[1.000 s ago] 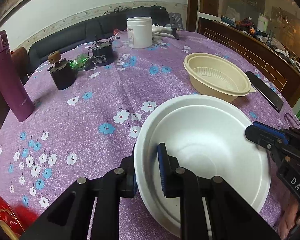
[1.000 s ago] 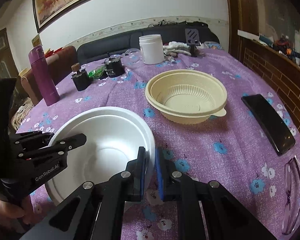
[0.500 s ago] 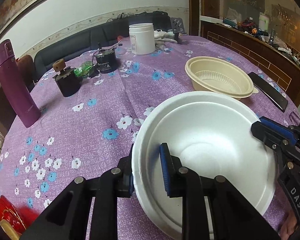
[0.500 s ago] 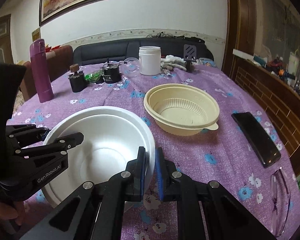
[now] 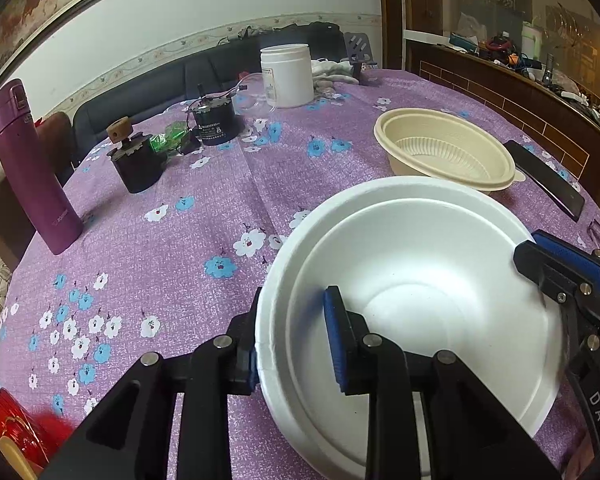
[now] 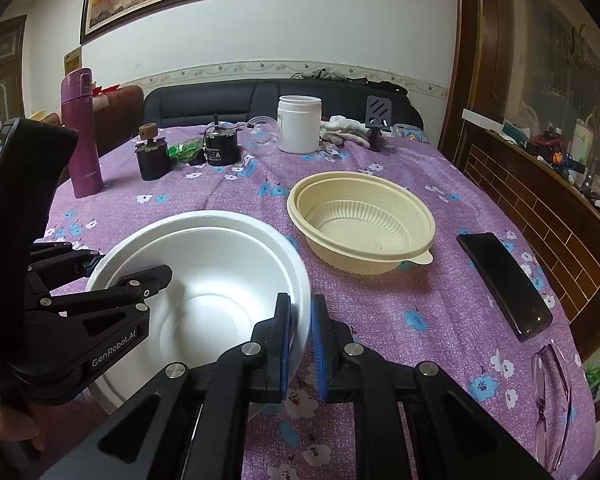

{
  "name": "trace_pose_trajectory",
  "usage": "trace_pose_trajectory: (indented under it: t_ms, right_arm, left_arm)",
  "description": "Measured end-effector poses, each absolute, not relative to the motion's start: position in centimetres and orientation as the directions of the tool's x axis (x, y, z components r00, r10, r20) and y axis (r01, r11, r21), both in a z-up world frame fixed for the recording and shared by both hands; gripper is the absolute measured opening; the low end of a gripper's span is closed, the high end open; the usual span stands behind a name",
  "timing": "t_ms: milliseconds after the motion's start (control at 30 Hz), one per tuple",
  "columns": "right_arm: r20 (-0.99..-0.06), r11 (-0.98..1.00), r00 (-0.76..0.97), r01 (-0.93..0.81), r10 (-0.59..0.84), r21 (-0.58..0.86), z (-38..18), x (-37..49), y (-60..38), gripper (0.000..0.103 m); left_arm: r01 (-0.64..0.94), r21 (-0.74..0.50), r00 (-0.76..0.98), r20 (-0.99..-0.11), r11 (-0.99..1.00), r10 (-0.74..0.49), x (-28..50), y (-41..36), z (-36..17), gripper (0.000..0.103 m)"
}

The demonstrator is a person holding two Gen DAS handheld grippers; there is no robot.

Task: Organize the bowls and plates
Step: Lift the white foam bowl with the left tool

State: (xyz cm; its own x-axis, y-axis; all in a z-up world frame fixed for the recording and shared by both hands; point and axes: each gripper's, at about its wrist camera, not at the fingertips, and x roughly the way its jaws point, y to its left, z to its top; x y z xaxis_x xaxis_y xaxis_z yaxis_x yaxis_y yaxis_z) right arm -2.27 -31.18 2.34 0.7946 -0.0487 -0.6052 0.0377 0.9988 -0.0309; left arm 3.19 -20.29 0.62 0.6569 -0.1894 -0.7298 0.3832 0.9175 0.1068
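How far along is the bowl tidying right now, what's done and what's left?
Done: a smaller white bowl sits nested in the larger white bowl. In hand: the right gripper clamps the rim, while the left gripper straddles the opposite rim, jaws opening. Left: the beige bowl stands apart on the table, unstacked.

My left gripper (image 5: 296, 344) straddles the white bowl (image 5: 412, 304) rim — jaws opening, pads clear of the wall.

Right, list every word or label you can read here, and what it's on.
"GenRobot.AI": side of the left claw.
"DAS", cut off: right claw.
"ZOJIRUSHI", small, uncertain: purple flask.
White jar label and black can label: too small to read.
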Motion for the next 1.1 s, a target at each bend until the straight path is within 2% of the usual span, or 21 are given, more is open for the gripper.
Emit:
trace_pose_trajectory:
  t_ms: [1100]
  right_arm:
    - [-0.581, 0.997, 0.811, 0.039, -0.069, -0.064, 2.72, -2.72, -30.87, 0.011]
  left_arm:
    - [0.375, 0.107, 0.668, -0.720, 0.921, -0.188, 3.20, -20.26, 0.86, 0.027]
